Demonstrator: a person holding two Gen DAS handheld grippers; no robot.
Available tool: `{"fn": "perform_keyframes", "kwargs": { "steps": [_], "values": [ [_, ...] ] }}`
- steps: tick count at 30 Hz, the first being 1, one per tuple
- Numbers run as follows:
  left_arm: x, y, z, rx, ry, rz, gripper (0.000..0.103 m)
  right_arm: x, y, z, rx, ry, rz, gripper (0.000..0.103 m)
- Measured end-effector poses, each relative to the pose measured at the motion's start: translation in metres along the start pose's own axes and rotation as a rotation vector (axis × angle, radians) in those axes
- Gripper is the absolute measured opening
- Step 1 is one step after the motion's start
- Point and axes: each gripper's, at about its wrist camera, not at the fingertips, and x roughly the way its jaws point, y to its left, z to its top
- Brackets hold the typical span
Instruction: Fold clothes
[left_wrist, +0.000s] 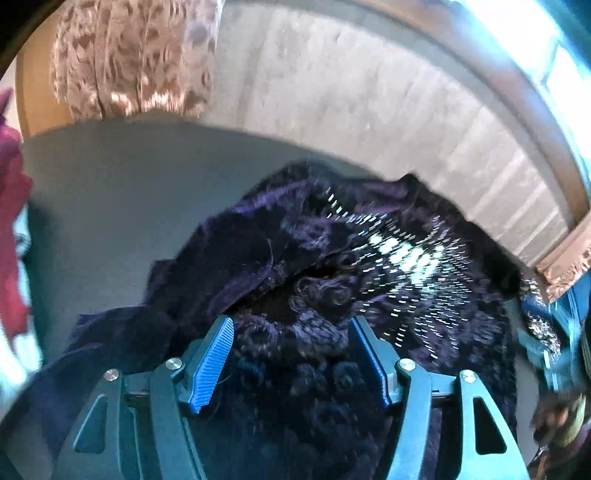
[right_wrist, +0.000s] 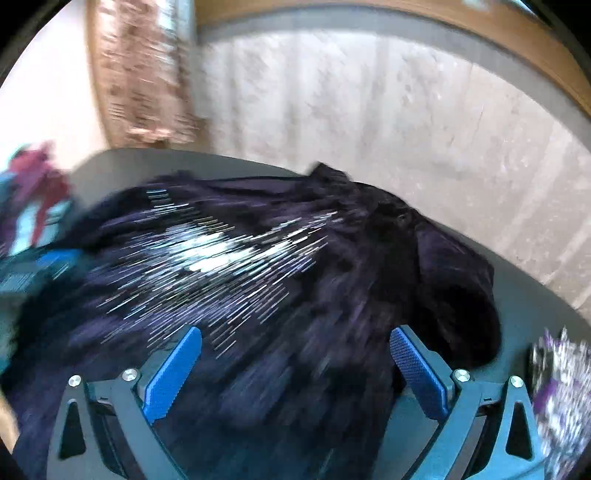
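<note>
A dark purple garment (left_wrist: 325, 258) with shiny silver sequins lies crumpled on a grey table (left_wrist: 110, 192). It also shows in the right wrist view (right_wrist: 295, 266), where it is blurred by motion. My left gripper (left_wrist: 291, 328) is open, its blue pads spread just above the fabric near its embroidered part. My right gripper (right_wrist: 295, 339) is open too, wide over the near side of the garment. Neither holds any cloth. The right gripper (left_wrist: 546, 354) shows at the right edge of the left wrist view.
A red garment (left_wrist: 11, 206) lies at the table's left edge, also seen in the right wrist view (right_wrist: 40, 177). A patterned white and purple cloth (right_wrist: 561, 387) lies at the right. Beyond the table are a tiled floor (left_wrist: 369, 110) and a lace curtain (left_wrist: 129, 55).
</note>
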Motion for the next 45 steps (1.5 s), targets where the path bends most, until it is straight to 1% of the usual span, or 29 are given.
{"fn": "perform_keyframes", "kwargs": {
  "steps": [1, 2, 5, 7, 8, 9, 11, 14, 16, 17, 20, 23, 25, 26, 27, 28, 30, 31, 33, 34, 35, 36, 37, 38, 39, 40, 43, 45],
  "values": [
    [-0.01, 0.0, -0.002, 0.02, -0.022, -0.002, 0.065, -0.014, 0.014, -0.013, -0.01, -0.004, 0.048, 0.103],
    [-0.017, 0.0, -0.008, 0.045, -0.025, 0.009, 0.065, -0.024, 0.027, -0.027, -0.029, 0.014, 0.081, 0.103],
    [-0.037, -0.001, -0.026, 0.124, -0.03, 0.044, 0.065, -0.036, 0.064, -0.07, -0.119, 0.083, 0.101, 0.103],
    [-0.048, 0.003, -0.039, 0.166, -0.023, 0.081, 0.065, -0.04, 0.08, -0.102, -0.173, 0.149, 0.071, 0.103],
    [-0.051, 0.008, -0.046, 0.181, -0.014, 0.106, 0.065, -0.045, 0.08, -0.121, -0.19, 0.184, 0.04, 0.103],
    [-0.055, 0.012, -0.053, 0.196, -0.005, 0.132, 0.065, -0.051, 0.073, -0.132, -0.161, 0.192, 0.033, 0.103],
    [-0.065, 0.026, -0.065, 0.187, 0.004, 0.179, 0.065, -0.064, 0.055, -0.151, -0.085, 0.197, 0.029, 0.103],
    [-0.088, 0.053, -0.079, 0.121, -0.019, 0.202, 0.065, -0.084, 0.025, -0.176, 0.03, 0.16, -0.02, 0.103],
    [-0.105, 0.074, -0.091, 0.064, -0.032, 0.21, 0.065, -0.097, 0.015, -0.188, 0.06, 0.15, -0.052, 0.103],
    [-0.113, 0.084, -0.097, 0.036, -0.038, 0.214, 0.066, -0.099, 0.012, -0.189, 0.067, 0.158, -0.066, 0.103],
    [-0.135, 0.105, -0.117, 0.002, -0.054, 0.223, 0.066, -0.105, 0.004, -0.19, 0.088, 0.185, -0.111, 0.103],
    [-0.156, 0.106, -0.14, 0.031, -0.083, 0.165, 0.067, -0.107, -0.006, -0.184, 0.141, 0.248, -0.151, 0.103],
    [-0.157, 0.1, -0.149, 0.067, -0.077, 0.149, 0.068, -0.115, -0.007, -0.174, 0.143, 0.256, -0.219, 0.103],
    [-0.155, 0.097, -0.153, 0.076, -0.067, 0.135, 0.068, -0.122, -0.004, -0.169, 0.137, 0.239, -0.238, 0.103],
    [-0.152, 0.094, -0.153, 0.075, -0.056, 0.114, 0.068, -0.128, 0.0, -0.158, 0.133, 0.201, -0.23, 0.103],
    [-0.147, 0.088, -0.154, 0.073, -0.047, 0.087, 0.068, -0.13, 0.007, -0.145, 0.131, 0.164, -0.194, 0.103],
    [-0.137, 0.074, -0.151, 0.094, -0.038, 0.083, 0.072, -0.127, 0.023, -0.12, 0.116, 0.103, -0.13, 0.103],
    [-0.129, 0.067, -0.149, 0.115, -0.028, 0.099, 0.072, -0.124, 0.033, -0.109, 0.099, 0.08, -0.107, 0.103],
    [-0.11, 0.052, -0.145, 0.151, 0.001, 0.14, 0.072, -0.105, 0.057, -0.088, 0.051, 0.057, -0.064, 0.103],
    [-0.103, 0.049, -0.141, 0.154, 0.002, 0.16, 0.072, -0.093, 0.07, -0.079, 0.023, 0.049, -0.048, 0.103],
    [-0.096, 0.046, -0.136, 0.156, 0.003, 0.18, 0.066, -0.077, 0.08, -0.069, 0.001, 0.048, -0.038, 0.103],
    [-0.093, 0.046, -0.129, 0.142, 0.005, 0.187, 0.049, -0.063, 0.085, -0.065, -0.009, 0.057, -0.038, 0.103],
    [-0.093, 0.047, -0.117, 0.122, -0.002, 0.194, 0.037, -0.05, 0.089, -0.061, -0.018, 0.067, -0.04, 0.103],
    [-0.092, 0.047, -0.105, 0.102, -0.01, 0.202, 0.018, -0.037, 0.088, -0.061, -0.014, 0.082, -0.052, 0.103],
    [-0.092, 0.048, -0.093, 0.082, -0.018, 0.209, 0.016, -0.023, 0.085, -0.062, -0.007, 0.098, -0.065, 0.103],
    [-0.097, 0.048, -0.076, 0.057, -0.051, 0.205, 0.015, -0.01, 0.083, -0.063, -0.001, 0.114, -0.078, 0.103],
    [-0.118, 0.043, -0.028, 0.011, -0.169, 0.199, 0.013, -0.014, 0.062, -0.071, 0.105, 0.054, -0.021, 0.103],
    [-0.136, 0.033, 0.007, 0.011, -0.267, 0.218, 0.005, -0.02, 0.05, -0.075, 0.165, 0.026, 0.002, 0.103]
  ]
}}
